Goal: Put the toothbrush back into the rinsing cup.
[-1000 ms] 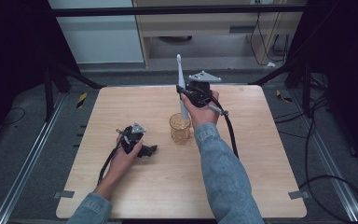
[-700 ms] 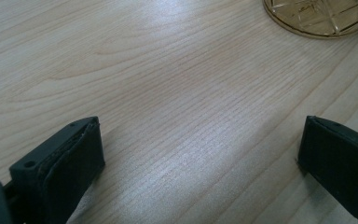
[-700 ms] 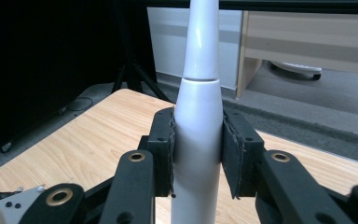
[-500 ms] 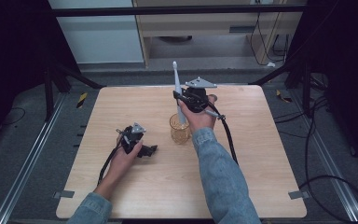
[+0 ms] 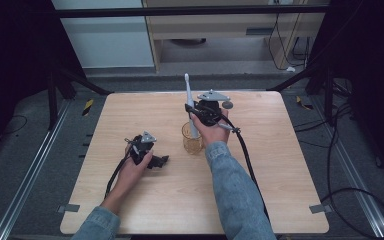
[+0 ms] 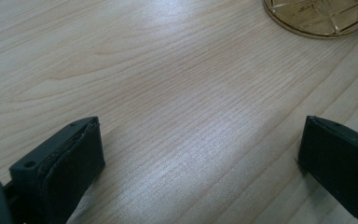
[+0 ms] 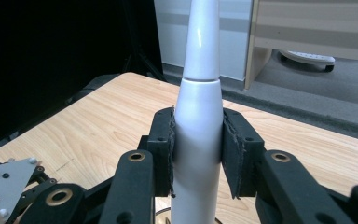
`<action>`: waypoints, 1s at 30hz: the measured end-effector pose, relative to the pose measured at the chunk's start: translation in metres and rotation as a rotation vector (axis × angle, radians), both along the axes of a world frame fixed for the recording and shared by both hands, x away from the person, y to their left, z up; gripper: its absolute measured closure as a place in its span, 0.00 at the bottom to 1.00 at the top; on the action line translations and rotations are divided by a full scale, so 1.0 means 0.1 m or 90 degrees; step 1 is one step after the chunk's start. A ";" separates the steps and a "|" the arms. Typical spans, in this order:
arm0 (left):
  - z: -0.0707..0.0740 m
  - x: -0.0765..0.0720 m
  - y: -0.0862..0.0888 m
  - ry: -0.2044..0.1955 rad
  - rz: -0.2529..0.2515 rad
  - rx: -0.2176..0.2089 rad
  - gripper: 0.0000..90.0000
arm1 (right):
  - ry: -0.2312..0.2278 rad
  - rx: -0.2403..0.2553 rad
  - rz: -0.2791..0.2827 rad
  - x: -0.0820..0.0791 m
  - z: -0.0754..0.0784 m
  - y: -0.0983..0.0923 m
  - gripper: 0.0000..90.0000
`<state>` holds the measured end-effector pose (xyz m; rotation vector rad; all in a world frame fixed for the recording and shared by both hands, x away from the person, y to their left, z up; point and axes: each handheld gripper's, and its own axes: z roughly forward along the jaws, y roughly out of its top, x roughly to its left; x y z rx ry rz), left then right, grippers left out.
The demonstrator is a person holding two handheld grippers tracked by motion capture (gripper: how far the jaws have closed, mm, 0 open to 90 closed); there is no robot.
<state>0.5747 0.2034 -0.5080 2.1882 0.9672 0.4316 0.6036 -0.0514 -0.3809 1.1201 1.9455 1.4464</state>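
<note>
My right gripper (image 5: 200, 111) is shut on a white electric toothbrush (image 5: 188, 96), which stands upright with its head pointing up. The right gripper view has both pads (image 7: 164, 144) pressed on the toothbrush (image 7: 199, 121) at its thick handle. The handle's lower end reaches down into an amber glass cup (image 5: 192, 142) at the middle of the wooden table (image 5: 280, 150). My left gripper (image 5: 156, 161) lies low on the table to the left of the cup, open. In the left gripper view nothing is between its jaws (image 6: 200, 154), and the cup's base (image 6: 321, 16) is ahead at the upper right.
Cables trail from both grippers across the table toward its front edge. Dark frame bars stand beyond the table's left and right far corners, with a cabinet on the floor behind.
My right gripper has sunk with the toothbrush, bringing its lower end down from above the cup into it. The left gripper has stayed where it was.
</note>
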 end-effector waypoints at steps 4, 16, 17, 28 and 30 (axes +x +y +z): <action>0.00 0.00 0.00 0.000 0.001 0.000 0.00 | 0.008 -0.014 0.001 0.01 -0.05 0.02 0.74; 0.00 0.00 0.00 0.002 0.000 0.001 0.00 | 0.033 -0.030 -0.004 -0.01 -0.19 0.00 0.74; 0.00 0.00 0.00 0.002 -0.001 0.001 0.00 | 0.034 -0.032 -0.005 -0.01 -0.20 0.00 0.74; 0.00 0.00 0.00 0.002 0.000 0.001 0.00 | 0.052 -0.053 -0.004 -0.03 -0.24 0.01 0.74; 0.00 0.00 0.00 0.002 -0.001 0.002 0.00 | 0.061 -0.059 -0.008 -0.02 -0.25 0.01 0.74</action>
